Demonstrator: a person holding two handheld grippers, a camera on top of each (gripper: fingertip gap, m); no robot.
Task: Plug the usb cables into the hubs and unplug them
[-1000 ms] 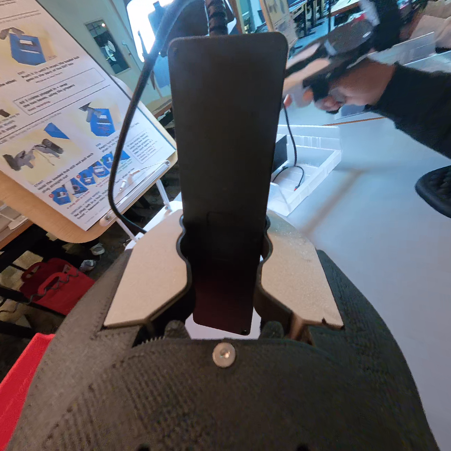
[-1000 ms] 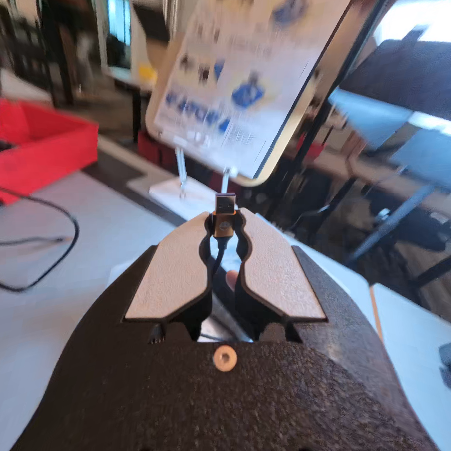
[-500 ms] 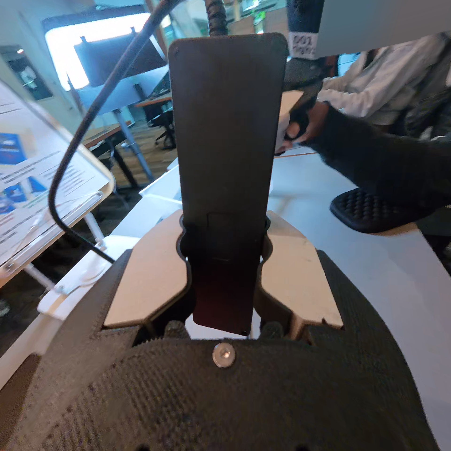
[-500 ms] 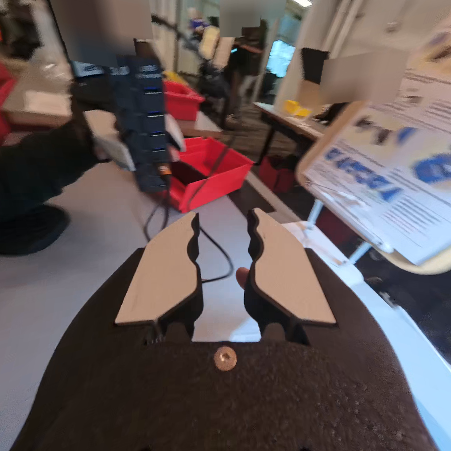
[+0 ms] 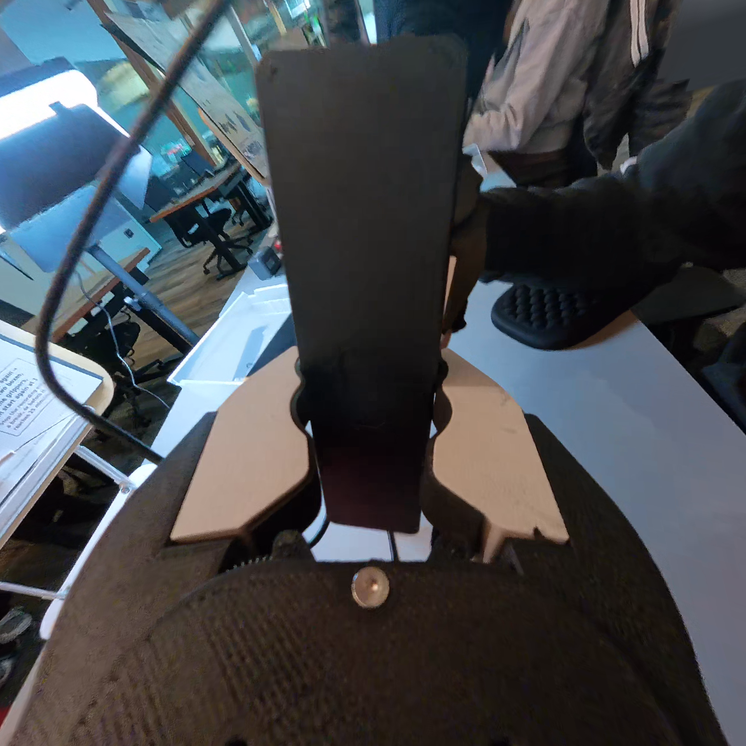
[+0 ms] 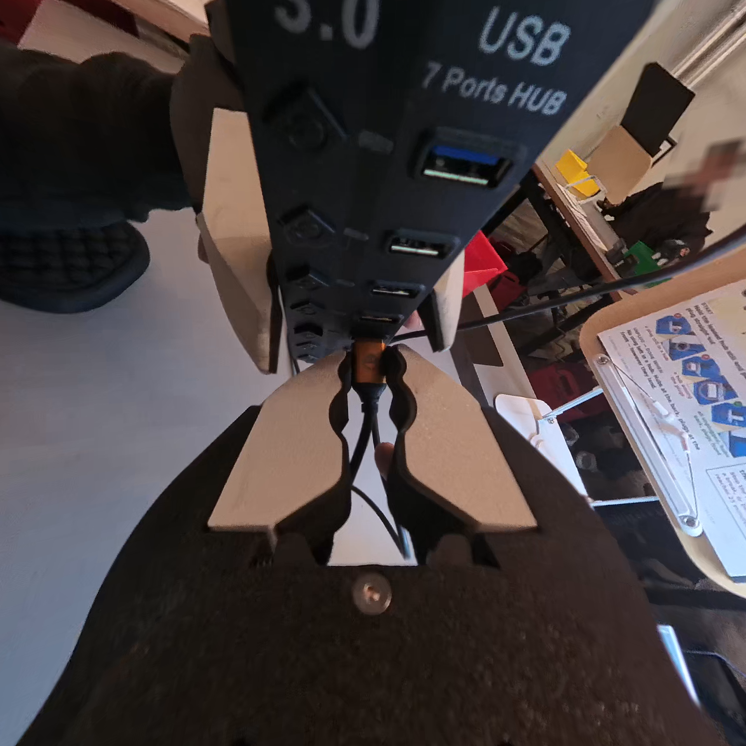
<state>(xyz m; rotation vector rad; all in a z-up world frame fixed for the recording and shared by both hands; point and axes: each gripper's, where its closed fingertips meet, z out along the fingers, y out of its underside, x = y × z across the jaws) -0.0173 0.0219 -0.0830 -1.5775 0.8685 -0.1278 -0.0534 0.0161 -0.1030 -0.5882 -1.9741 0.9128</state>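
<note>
My left gripper (image 5: 367, 387) is clamped on the long black plastic USB hub (image 5: 359, 226), which stands upright between the tan pads and blocks most of that view, its ports facing away. My right gripper (image 6: 368, 365) is closed on the orange metal USB plug (image 6: 367, 365), seated in a low port of the hub; that port is hidden behind the plug. Its thin black cable (image 6: 365, 440) trails back between the fingers, end cut off

Left gripper (image 5: 369, 403) jaws clamped on hub (image 5: 359, 242); right gripper (image 6: 368, 363) jaws pinching orange plug (image 6: 367, 365)
</note>
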